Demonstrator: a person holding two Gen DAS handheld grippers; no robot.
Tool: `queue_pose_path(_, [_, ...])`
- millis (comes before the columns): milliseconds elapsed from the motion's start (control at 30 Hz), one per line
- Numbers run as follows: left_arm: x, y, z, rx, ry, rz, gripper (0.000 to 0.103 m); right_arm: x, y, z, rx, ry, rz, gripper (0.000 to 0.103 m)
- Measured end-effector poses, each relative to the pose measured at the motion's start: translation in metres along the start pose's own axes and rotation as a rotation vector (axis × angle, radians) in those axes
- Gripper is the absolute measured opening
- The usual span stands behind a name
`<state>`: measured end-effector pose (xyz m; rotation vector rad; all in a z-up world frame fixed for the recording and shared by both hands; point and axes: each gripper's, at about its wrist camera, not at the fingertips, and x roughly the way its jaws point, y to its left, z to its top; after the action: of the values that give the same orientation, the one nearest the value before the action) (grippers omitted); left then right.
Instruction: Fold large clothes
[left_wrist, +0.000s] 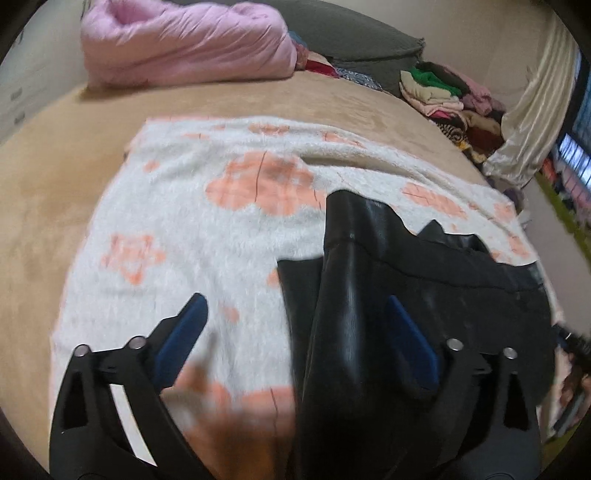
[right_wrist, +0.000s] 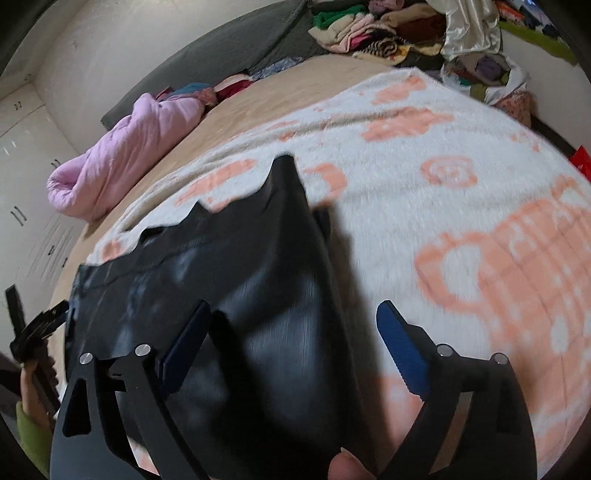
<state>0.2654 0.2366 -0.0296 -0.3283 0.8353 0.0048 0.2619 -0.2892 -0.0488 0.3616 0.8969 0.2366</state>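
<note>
both jaws spread, pinching nothing: left hand-held gripper (left_wrist: 295, 332), right hand-held gripper (right_wrist: 293, 332); black garment (left_wrist: 388, 277) lies on floral blanket (left_wrist: 184, 206) at 4 o'clock of it, likely laid down to flatten before folding

right hand-held gripper (right_wrist: 291, 332): jaws wide apart, gripping nothing | black garment (right_wrist: 229, 266): glossy, lying on white blanket (right_wrist: 388, 177) with peach flowers, a raised fold between the blue pads (right_wrist: 400, 354) | pink quilt (right_wrist: 122, 162): rolled, far left on bed (right_wrist: 266, 96) | clothes pile (right_wrist: 369, 33): top of view
</note>
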Motion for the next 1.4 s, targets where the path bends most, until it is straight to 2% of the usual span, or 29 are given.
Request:
queue_pose_path(200, [0.003,0.016,-0.034,-0.130,0.111,-0.161,0.093,-0.008,-0.014,-0.028,0.062,0.069,0.075,0.091])
queue_pose_path(267, [0.008,0.017,-0.043,-0.186,0.137,-0.208,0.093,-0.006,-0.022,-0.034,0.087,0.089,0.098,0.088])
queue_pose_path(300, [0.010,0.015,-0.046,-0.202,0.141,-0.224,0.093,-0.006,-0.024,-0.035,0.096,0.091,0.114,0.079])
queue_pose_path(333, [0.011,0.013,-0.049,-0.207,0.142,-0.225,0.093,-0.006,-0.026,-0.037,0.104,0.097,0.145,0.059])
queue_pose_path(367, [0.012,0.008,-0.053,-0.197,0.147,-0.220,0.092,-0.005,-0.027,-0.037,0.117,0.113,0.189,0.053])
queue_pose_path(400, [0.013,0.003,-0.055,-0.187,0.152,-0.214,0.089,-0.006,-0.028,-0.038,0.131,0.116,0.198,0.049])
queue_pose_path(433, [0.013,-0.001,-0.058,-0.177,0.153,-0.205,0.072,-0.008,-0.026,-0.038,0.122,0.117,0.195,0.042])
queue_pose_path(567, [0.003,-0.015,-0.067,-0.144,0.117,-0.158,0.057,-0.012,-0.021,-0.034,0.075,0.132,0.176,0.035])
queue_pose_path(700, [-0.014,-0.022,-0.077,-0.134,0.103,-0.142,0.056,-0.013,-0.021,-0.023,0.021,0.175,0.141,0.035])
queue_pose_path(733, [-0.018,-0.024,-0.080,-0.135,0.099,-0.147,0.052,-0.012,-0.021,-0.022,0.015,0.178,0.129,0.036])
queue_pose_path(800, [-0.025,-0.027,-0.091,-0.154,0.107,-0.159,0.052,-0.012,-0.019,-0.022,-0.013,0.172,0.083,0.040])
queue_pose_path(867, [-0.030,-0.032,-0.099,-0.123,0.091,-0.140,0.052,-0.011,-0.019,-0.023,-0.023,0.159,0.054,0.043])
queue_pose_path(933, [-0.028,-0.030,-0.097,-0.121,0.094,-0.142,0.054,-0.012,-0.019,-0.024,-0.025,0.148,0.006,0.061])
queue_pose_path(1033, [-0.027,-0.023,-0.092,-0.150,0.101,-0.174,0.060,-0.033,-0.008,-0.021,-0.066,0.067,-0.088,0.063])
queue_pose_path(1100, [-0.026,-0.020,-0.089,-0.144,0.091,-0.169,0.063,-0.058,0.010,-0.020,-0.111,-0.037,-0.141,0.063])
queue_pose_path(1167, [-0.028,-0.016,-0.083,-0.148,0.073,-0.168,0.071,-0.072,0.031,-0.022,-0.157,-0.092,-0.126,0.064])
queue_pose_path(1233, [-0.031,-0.013,-0.079,-0.152,0.054,-0.164,0.078,-0.079,0.062,-0.031,-0.229,-0.111,-0.082,0.065])
queue_pose_path(1400, [-0.025,-0.004,-0.070,-0.152,0.056,-0.125,0.083,-0.053,0.137,-0.062,-0.373,-0.039,0.002,0.064])
